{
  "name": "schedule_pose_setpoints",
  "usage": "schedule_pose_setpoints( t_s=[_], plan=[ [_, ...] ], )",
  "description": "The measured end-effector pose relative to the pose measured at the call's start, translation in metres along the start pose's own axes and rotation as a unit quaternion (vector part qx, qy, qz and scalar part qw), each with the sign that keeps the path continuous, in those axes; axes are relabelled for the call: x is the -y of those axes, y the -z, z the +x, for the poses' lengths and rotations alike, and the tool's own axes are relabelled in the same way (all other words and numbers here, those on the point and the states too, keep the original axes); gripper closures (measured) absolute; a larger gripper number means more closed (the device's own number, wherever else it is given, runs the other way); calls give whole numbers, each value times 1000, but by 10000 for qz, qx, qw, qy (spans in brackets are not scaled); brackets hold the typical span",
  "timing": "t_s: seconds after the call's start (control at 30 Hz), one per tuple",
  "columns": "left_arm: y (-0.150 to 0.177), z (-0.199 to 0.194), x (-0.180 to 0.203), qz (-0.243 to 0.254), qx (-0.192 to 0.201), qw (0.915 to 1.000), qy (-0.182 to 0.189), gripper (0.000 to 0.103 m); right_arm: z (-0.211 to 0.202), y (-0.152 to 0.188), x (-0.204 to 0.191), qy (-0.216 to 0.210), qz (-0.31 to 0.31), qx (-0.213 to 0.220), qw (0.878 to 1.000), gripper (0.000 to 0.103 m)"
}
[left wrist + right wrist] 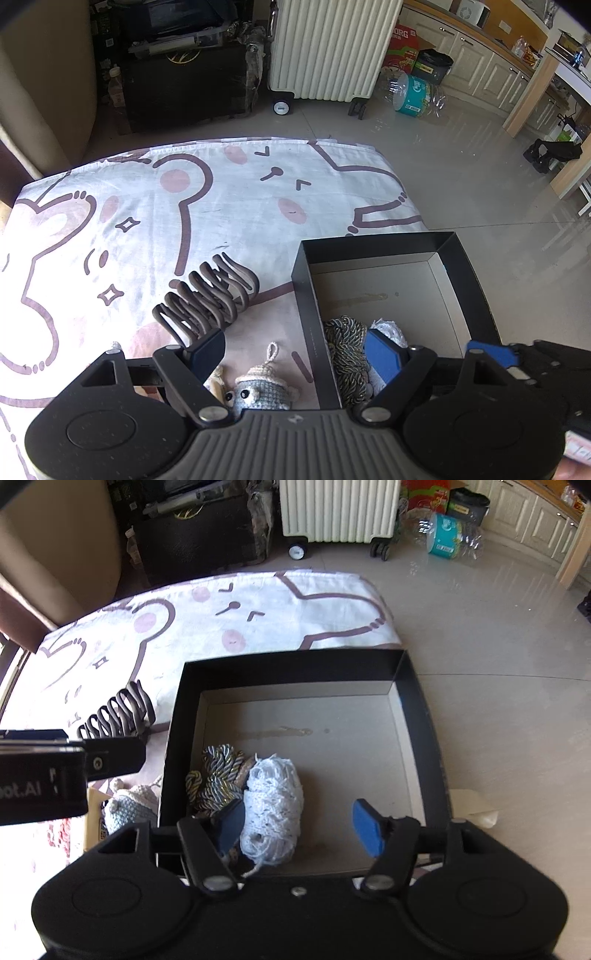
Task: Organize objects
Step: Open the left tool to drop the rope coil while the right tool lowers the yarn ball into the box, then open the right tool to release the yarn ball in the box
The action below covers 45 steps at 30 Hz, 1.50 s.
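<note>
A black box [306, 291] [288, 668] with a grey floor sits at the right edge of a cartoon-print cloth [129, 206] [110, 638]. Inside lie a twisted blue-gold cord [345, 347] [214, 775] and a ball of white yarn [275, 805] [386, 326]. A brown hair claw clip [210, 295] [114, 710] lies on the cloth left of the box. A grey crocheted doll keychain [260, 387] [127, 805] lies below it. My left gripper [295, 354] is open above the doll. My right gripper [299, 827] is open and empty over the box, by the yarn.
A white ribbed suitcase [328, 48] [338, 509], a black cabinet [184, 85], a plastic-wrapped pack [413, 94] and kitchen cabinets [476, 59] stand beyond on the tiled floor [461, 177]. A tan chair [44, 92] stands at the left.
</note>
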<state>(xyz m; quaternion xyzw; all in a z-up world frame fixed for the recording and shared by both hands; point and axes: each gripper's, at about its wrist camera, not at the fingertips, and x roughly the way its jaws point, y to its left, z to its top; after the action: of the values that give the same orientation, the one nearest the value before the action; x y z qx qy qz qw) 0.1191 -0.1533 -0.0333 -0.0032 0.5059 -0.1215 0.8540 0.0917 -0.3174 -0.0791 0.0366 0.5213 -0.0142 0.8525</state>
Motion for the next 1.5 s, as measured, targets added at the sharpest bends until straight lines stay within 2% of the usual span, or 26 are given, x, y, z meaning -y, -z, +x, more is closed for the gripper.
schedule_pose_setpoints(
  t_s=[0.27,0.4,0.53,0.9,1.13,1.5],
  plan=[
    [6,-18,-8,-75,90,9999,-57,20,-32,2,8,217,270,377,9987,28],
    [11,-26,-7,-2,116,9999,-105,20,-47,5,8,371,270,530,9975,21],
    [17,-36,-6,104,177,9996,-215,16,-59,9,10,521,346,619,9961,18],
    [33,-50,-6,403,217,9980,-445,6,-84,23,16,762,523,878,9918,3],
    [41,-54,-10,412,232,9973,-563,0,-93,35,17,905,533,930,9901,0],
    [48,-55,-12,514,370,9953,-732,0,-102,51,26,1062,575,971,9879,0]
  ],
)
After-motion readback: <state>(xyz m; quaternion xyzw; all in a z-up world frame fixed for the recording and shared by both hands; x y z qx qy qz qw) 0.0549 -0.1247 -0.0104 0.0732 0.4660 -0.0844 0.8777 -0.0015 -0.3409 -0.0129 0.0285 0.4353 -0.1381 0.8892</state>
